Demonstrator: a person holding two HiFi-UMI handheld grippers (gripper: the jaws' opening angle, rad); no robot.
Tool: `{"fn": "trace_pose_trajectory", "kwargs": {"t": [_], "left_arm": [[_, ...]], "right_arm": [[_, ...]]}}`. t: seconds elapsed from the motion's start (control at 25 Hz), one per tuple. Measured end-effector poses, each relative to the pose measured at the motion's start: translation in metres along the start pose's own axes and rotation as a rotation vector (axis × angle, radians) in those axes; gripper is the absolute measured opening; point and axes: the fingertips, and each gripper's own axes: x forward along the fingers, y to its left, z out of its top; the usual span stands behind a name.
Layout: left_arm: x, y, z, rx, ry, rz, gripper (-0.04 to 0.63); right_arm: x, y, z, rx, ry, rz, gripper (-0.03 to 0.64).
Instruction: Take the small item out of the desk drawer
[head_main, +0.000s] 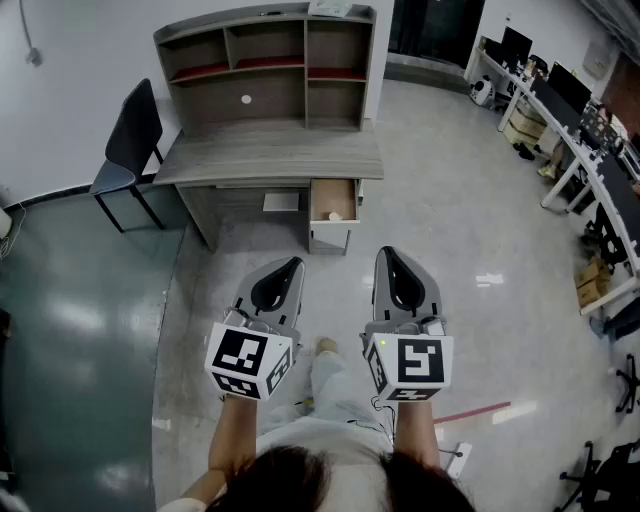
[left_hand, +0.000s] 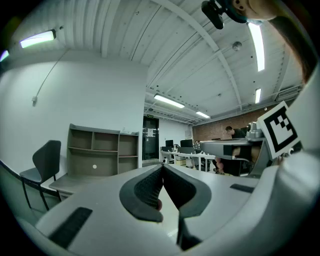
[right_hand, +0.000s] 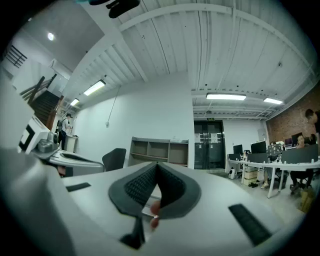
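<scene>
Head view: the drawer (head_main: 333, 200) stands open under the desk (head_main: 270, 150), a small pale item (head_main: 335, 213) inside, its long axis too small to tell. It lies straight ahead, well apart from the left gripper (head_main: 295, 262) and right gripper (head_main: 388, 252), roughly between the 2, neither clearly nearer.

Left gripper view: the left gripper's (left_hand: 162, 166) jaws meet, holding nothing; the drawer is hidden.

Right gripper view: the right gripper (right_hand: 156, 164) is likewise closed and empty.

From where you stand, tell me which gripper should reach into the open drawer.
Right, narrowly. The open drawer is at the desk's right end, and the right gripper points straight at the desk; the left gripper aims to its right. Both are shut and far off.
</scene>
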Motion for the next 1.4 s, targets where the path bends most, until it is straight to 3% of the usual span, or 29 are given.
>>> {"fn": "trace_pose_trajectory", "kwargs": {"t": [0.76, 1.4], "left_arm": [[0.108, 0.066, 0.000, -0.002, 0.036, -0.030, 0.017], [0.215, 0.104, 0.003, -0.018, 0.062, 0.008, 0.017]], "right_arm": [[0.113, -0.025, -0.018, 0.024, 0.033, 0.036, 0.028], [0.211, -0.074, -0.039, 0.014, 0.082, 0.089, 0.028]]}}
